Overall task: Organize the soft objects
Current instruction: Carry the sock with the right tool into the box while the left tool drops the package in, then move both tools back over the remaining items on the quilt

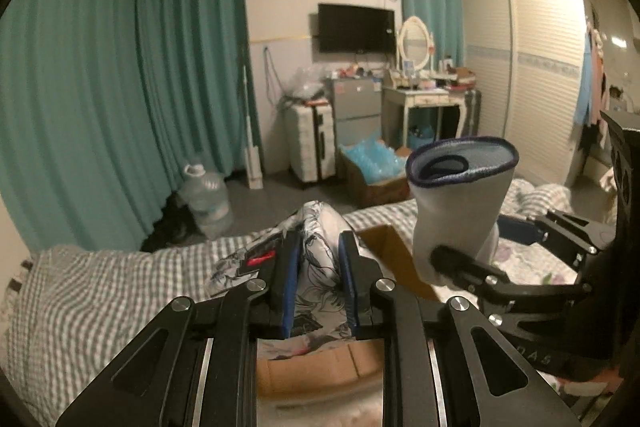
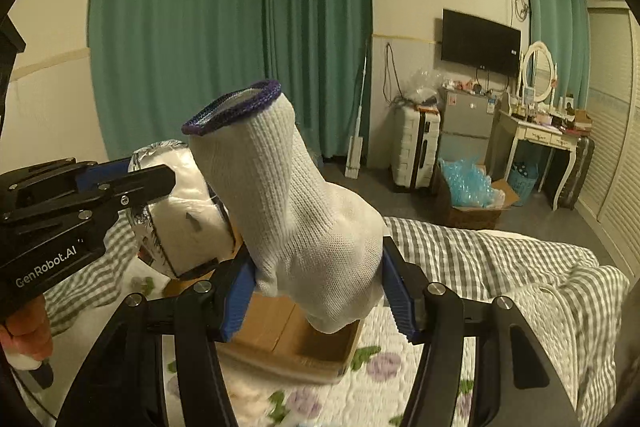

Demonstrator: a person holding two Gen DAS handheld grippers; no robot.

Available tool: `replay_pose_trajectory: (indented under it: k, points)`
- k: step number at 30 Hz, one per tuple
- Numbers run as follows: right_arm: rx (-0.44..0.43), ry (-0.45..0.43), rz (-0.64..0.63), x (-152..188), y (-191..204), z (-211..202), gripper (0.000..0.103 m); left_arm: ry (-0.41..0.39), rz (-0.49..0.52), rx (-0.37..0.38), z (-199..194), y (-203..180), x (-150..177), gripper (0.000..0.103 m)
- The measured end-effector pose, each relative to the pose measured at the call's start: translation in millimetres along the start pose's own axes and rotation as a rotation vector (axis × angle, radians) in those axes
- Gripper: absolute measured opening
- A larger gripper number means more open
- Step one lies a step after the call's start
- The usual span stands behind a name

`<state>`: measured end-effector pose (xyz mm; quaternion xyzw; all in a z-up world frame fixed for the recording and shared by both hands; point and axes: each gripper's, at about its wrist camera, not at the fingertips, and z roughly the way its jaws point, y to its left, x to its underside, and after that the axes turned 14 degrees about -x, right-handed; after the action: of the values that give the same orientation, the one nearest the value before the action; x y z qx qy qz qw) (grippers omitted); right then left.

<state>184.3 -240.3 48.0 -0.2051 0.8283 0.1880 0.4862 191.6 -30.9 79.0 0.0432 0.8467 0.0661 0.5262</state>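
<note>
Right wrist view shows the right gripper [image 2: 320, 283] with its fingers [image 2: 236, 301] clamped on a white knit glove [image 2: 296, 211], cuff up, just above the cardboard box [image 2: 280, 339] on the bed [image 2: 500, 259]. Beside the box, the left gripper [image 1: 318, 283] has its fingers closed narrowly on a floral fabric bundle [image 1: 320, 227], also held over the box. Likely risk: both grippers crowd the box's mouth, so releasing together could knock one item over the rim onto the bed.
</note>
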Motion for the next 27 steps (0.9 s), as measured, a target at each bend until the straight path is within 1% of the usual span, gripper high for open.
replay_pose_trajectory:
  k: [4,6,7,8,10,12,13,14,15,16,17,19,22,23,24,27]
  points:
    - [-0.020,0.068,0.024,7.0,-20.3,45.6,0.058,0.044,0.023,0.005,52.1,0.1,16.3,0.020]
    - [-0.035,0.100,0.043,14.0,-31.1,66.7,0.058,0.067,0.024,0.009,69.7,1.3,25.6,0.022]
    - [-0.042,0.112,0.054,17.6,-36.1,75.7,0.058,0.078,0.023,0.015,77.5,1.4,30.4,0.025]
    - [-0.049,0.123,0.063,21.2,-40.9,83.1,0.058,0.083,0.023,0.029,87.1,2.6,37.7,0.026]
    - [-0.060,0.140,0.076,26.5,-50.2,98.2,0.060,0.082,0.035,0.042,95.1,-1.7,45.8,0.026]
    - [-0.053,0.141,0.085,29.2,-56.1,106.2,0.062,0.080,0.063,0.015,99.2,-10.2,49.3,0.026]
    - [-0.052,0.140,0.088,29.6,-60.1,110.0,0.066,0.075,0.080,0.005,101.7,-13.5,51.5,0.027]
    - [-0.051,0.136,0.088,30.4,-62.1,110.7,0.073,0.070,0.091,-0.002,102.9,-14.7,54.6,0.034]
    - [-0.040,0.131,0.086,30.7,-62.2,110.4,0.077,0.070,0.089,0.002,103.2,-14.0,56.7,0.040]
    - [-0.026,0.126,0.083,29.3,-62.1,110.2,0.082,0.072,0.078,-0.006,102.3,-12.4,57.5,0.054]
    - [-0.015,0.120,0.080,28.1,-62.9,107.6,0.083,0.075,0.066,-0.014,101.9,-9.8,57.2,0.067]
    - [-0.004,0.109,0.083,26.0,-62.2,101.3,0.086,0.067,0.034,-0.033,98.1,-3.3,54.5,0.074]
    - [0.011,0.079,0.093,20.6,-60.0,83.4,0.090,0.047,0.005,-0.046,82.8,3.2,50.2,0.076]
    - [0.019,0.066,0.094,17.7,-59.0,75.3,0.092,0.037,0.002,-0.054,73.7,5.6,47.1,0.081]
    - [0.027,0.054,0.092,14.6,-57.0,65.9,0.093,0.027,0.000,-0.062,66.8,5.7,44.3,0.083]
    - [0.046,0.017,0.084,1.8,-48.1,34.6,0.095,-0.014,-0.009,-0.088,35.0,12.3,35.8,0.085]
